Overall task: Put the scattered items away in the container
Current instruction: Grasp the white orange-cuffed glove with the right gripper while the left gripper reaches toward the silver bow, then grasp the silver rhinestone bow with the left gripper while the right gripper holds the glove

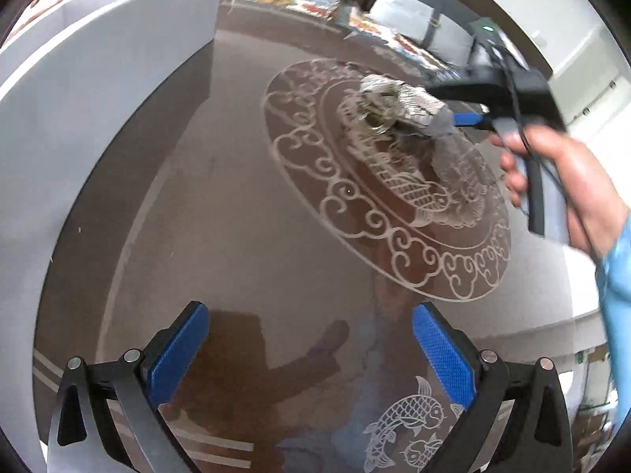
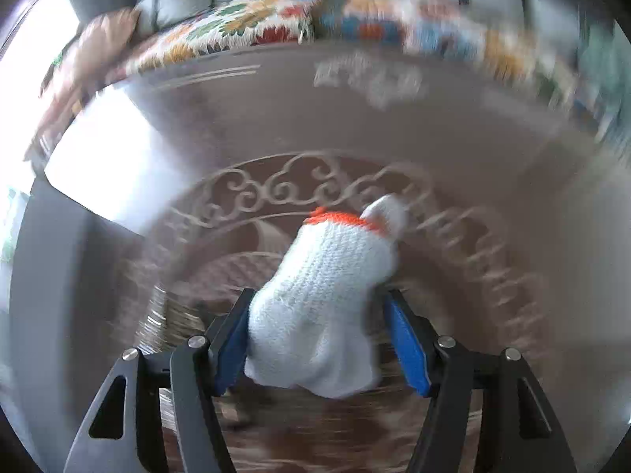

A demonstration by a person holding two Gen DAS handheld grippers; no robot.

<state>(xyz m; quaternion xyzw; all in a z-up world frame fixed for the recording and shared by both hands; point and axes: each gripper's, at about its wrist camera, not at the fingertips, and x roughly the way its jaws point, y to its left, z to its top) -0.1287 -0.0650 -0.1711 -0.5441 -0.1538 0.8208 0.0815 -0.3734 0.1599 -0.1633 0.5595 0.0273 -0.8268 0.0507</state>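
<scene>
Right gripper (image 2: 319,339) straddled a white knitted glove (image 2: 327,299) with an orange cuff band, jaws spread wide, the blue pads seemingly not yet pressing the fabric. Its glove lay on the brown glass table (image 2: 493,149), over the etched medallion (image 2: 276,189). Left gripper (image 1: 311,358) hovered unclenched and empty above the same table, beside the grey container (image 1: 98,118). Soft, light and limp, the glove would likely bunch and droop; pinching the thick middle of its body looked safest, since a loose edge could slip free.
</scene>
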